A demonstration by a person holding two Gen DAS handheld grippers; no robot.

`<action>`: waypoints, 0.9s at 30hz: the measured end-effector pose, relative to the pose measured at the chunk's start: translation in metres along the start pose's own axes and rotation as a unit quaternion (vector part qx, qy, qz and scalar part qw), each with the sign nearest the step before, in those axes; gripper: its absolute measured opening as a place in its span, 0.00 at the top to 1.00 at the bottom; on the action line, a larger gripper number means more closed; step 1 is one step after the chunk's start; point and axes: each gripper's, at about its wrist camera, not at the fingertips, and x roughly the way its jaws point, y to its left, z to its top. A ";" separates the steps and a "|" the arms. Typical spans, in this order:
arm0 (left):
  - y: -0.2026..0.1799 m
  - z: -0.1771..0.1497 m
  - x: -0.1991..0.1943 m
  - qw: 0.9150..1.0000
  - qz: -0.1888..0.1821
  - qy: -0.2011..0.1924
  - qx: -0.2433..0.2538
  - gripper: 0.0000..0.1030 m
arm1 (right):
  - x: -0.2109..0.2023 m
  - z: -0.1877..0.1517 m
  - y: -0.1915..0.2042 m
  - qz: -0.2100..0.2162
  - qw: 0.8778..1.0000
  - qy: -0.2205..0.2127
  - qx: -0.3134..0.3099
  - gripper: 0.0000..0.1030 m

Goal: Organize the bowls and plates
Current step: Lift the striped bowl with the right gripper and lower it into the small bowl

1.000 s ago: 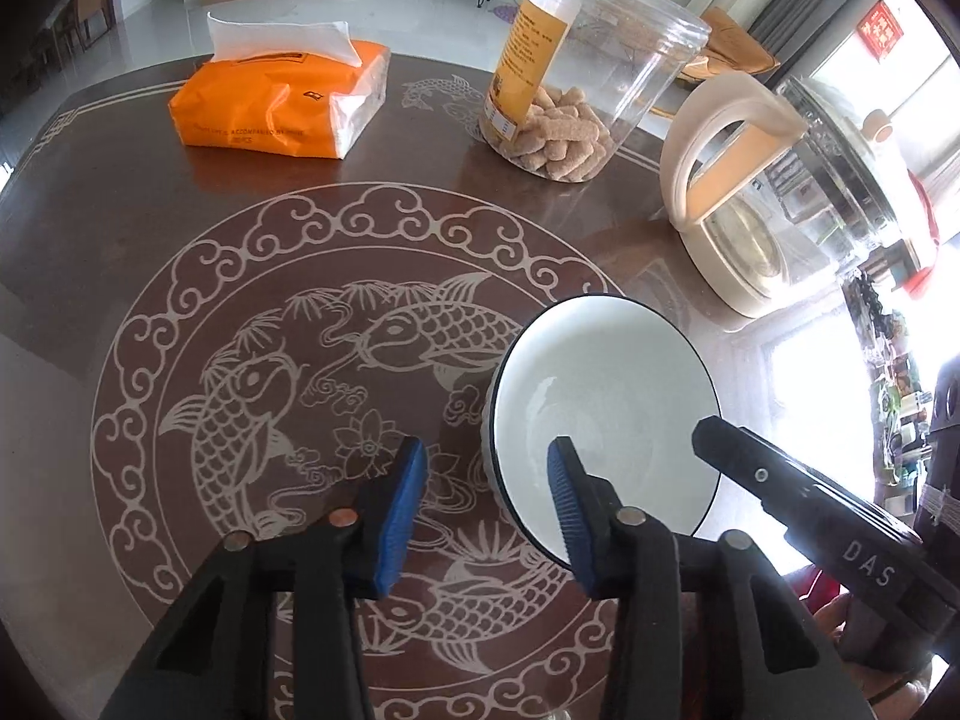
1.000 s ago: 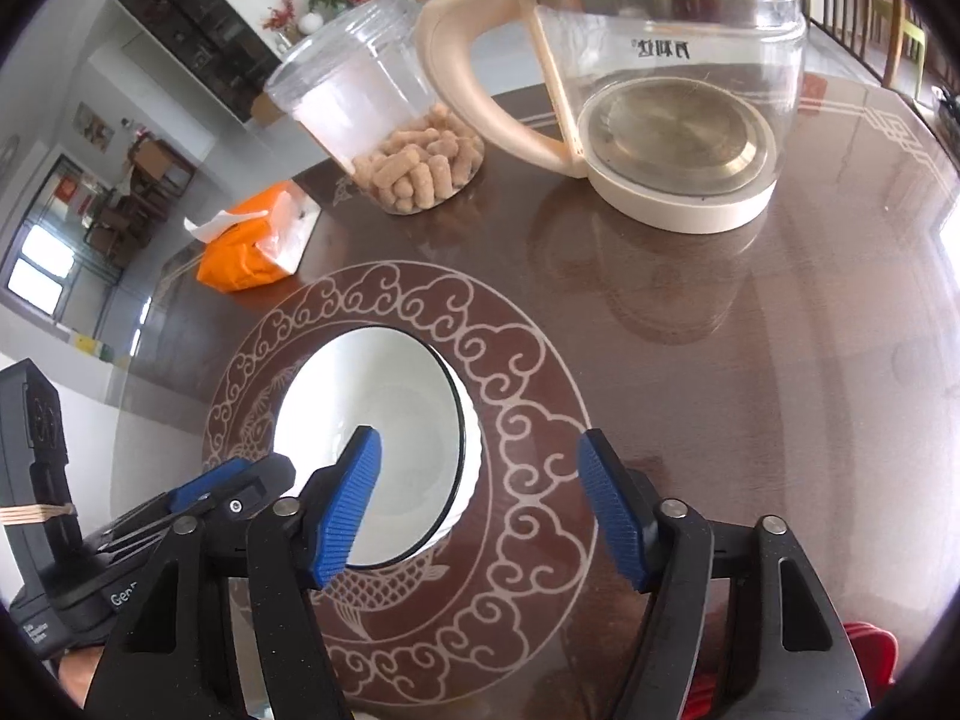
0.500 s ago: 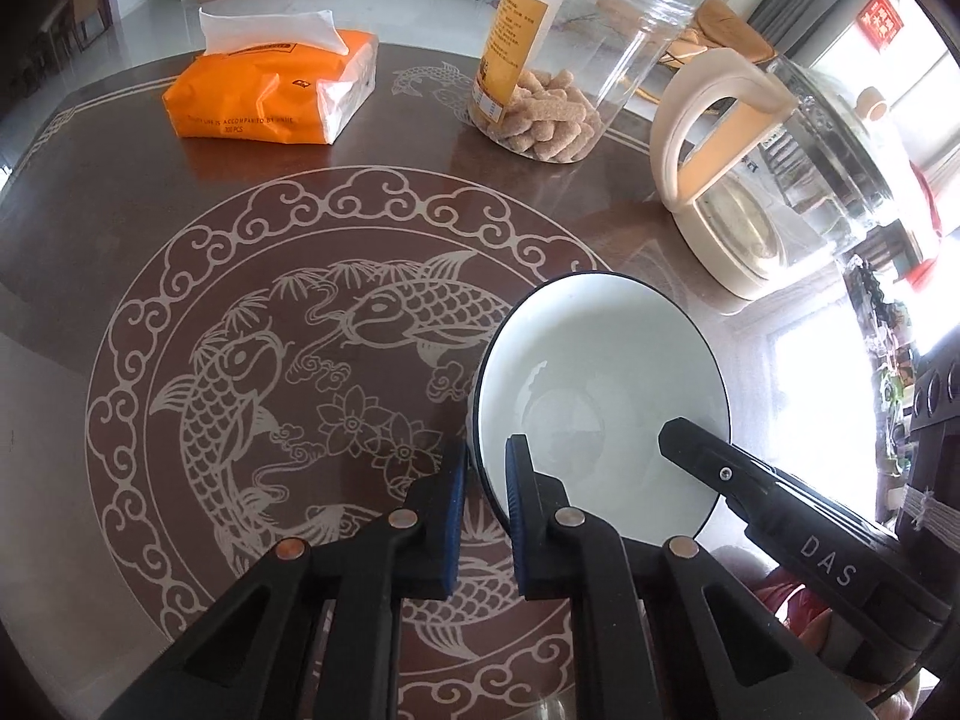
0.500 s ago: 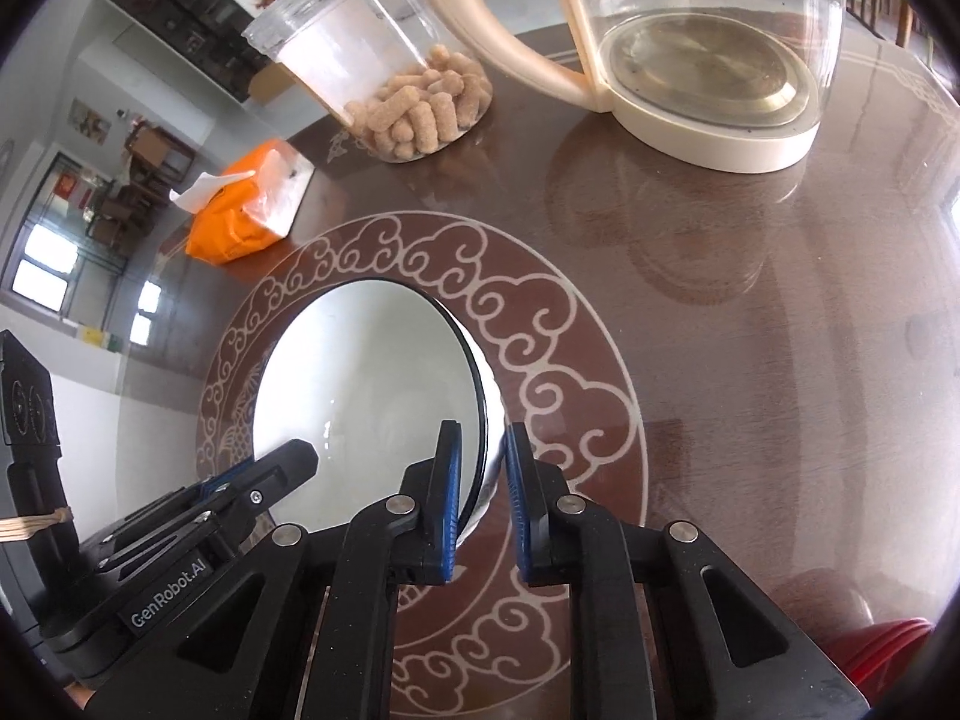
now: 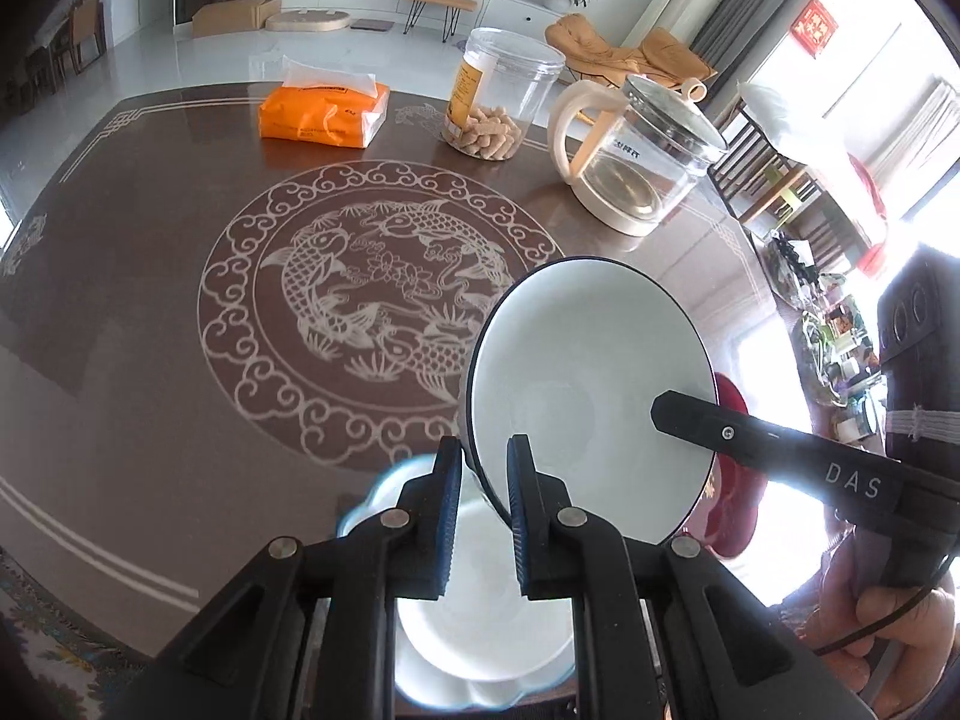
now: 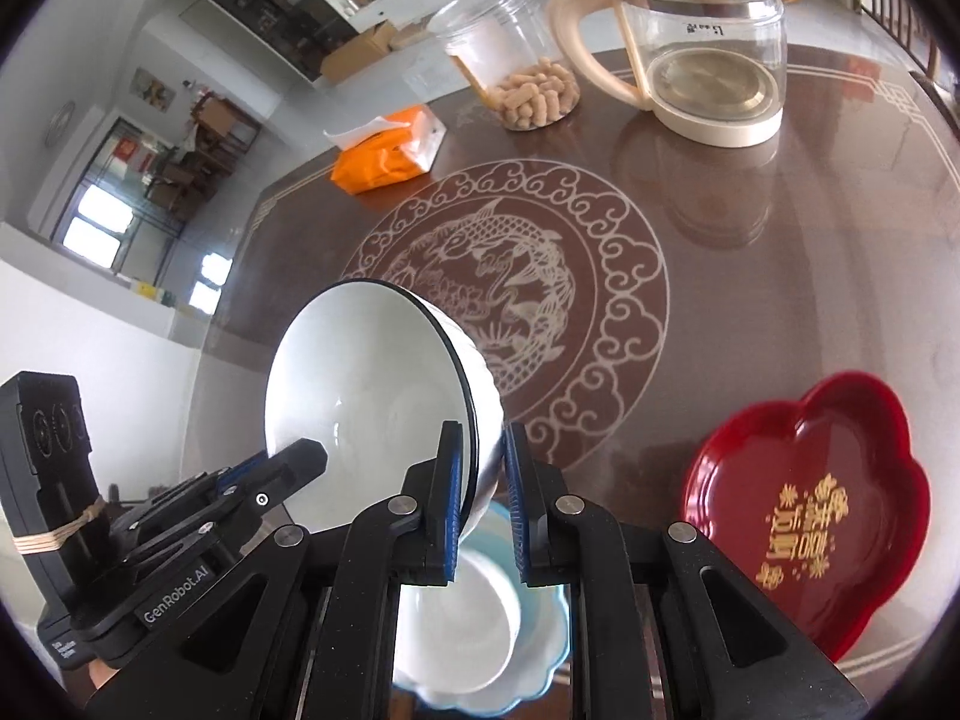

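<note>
Gripping opposite rim edges, left gripper [image 5: 483, 501] and right gripper [image 6: 483, 501] hold white bowl [image 5: 591, 396] above scalloped plate [image 6: 543, 654]

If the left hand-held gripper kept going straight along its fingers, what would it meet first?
The left hand-held gripper is already clamped on the white bowl's rim, so the bowl leads. Beyond it, probably the bare fish-pattern table; the glass kettle sits farther back, and depth is unclear.

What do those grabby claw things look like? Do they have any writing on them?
Both grippers are black plastic with blue ridged pads and silver screws. The left gripper has "GenRobot.AI" printed on it, with a rubber band round its body. The right gripper says "DAS" and trails a thin black cable.
</note>
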 end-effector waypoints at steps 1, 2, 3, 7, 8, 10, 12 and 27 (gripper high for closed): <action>0.002 -0.011 -0.004 1.000 0.000 0.000 -0.001 0.87 | -0.002 -0.010 0.002 -0.001 1.000 0.006 -0.001 0.84; 0.004 -0.021 -0.005 1.000 0.001 0.000 -0.001 0.87 | -0.002 -0.020 0.004 0.000 1.000 0.011 -0.002 0.84; 0.006 -0.030 -0.005 1.000 0.003 0.000 -0.002 0.87 | -0.001 -0.029 0.005 0.002 1.000 0.016 -0.001 0.84; 0.011 -0.055 0.002 1.000 0.013 0.009 -0.005 0.87 | 0.013 -0.058 0.002 0.000 0.999 0.034 0.001 0.84; 0.012 -0.060 0.004 1.000 0.017 0.011 -0.005 0.87 | 0.017 -0.063 0.001 -0.001 0.999 0.037 0.004 0.84; 0.014 -0.068 0.009 1.000 0.021 0.015 -0.004 0.87 | 0.024 -0.072 -0.001 -0.005 0.999 0.040 0.005 0.84; 0.015 -0.076 0.014 1.000 0.023 0.020 -0.005 0.87 | 0.029 -0.078 -0.005 -0.008 0.999 0.041 0.008 0.84; 0.018 -0.093 0.027 0.999 0.033 0.029 -0.003 0.87 | 0.039 -0.095 -0.004 -0.032 0.999 0.028 -0.014 0.84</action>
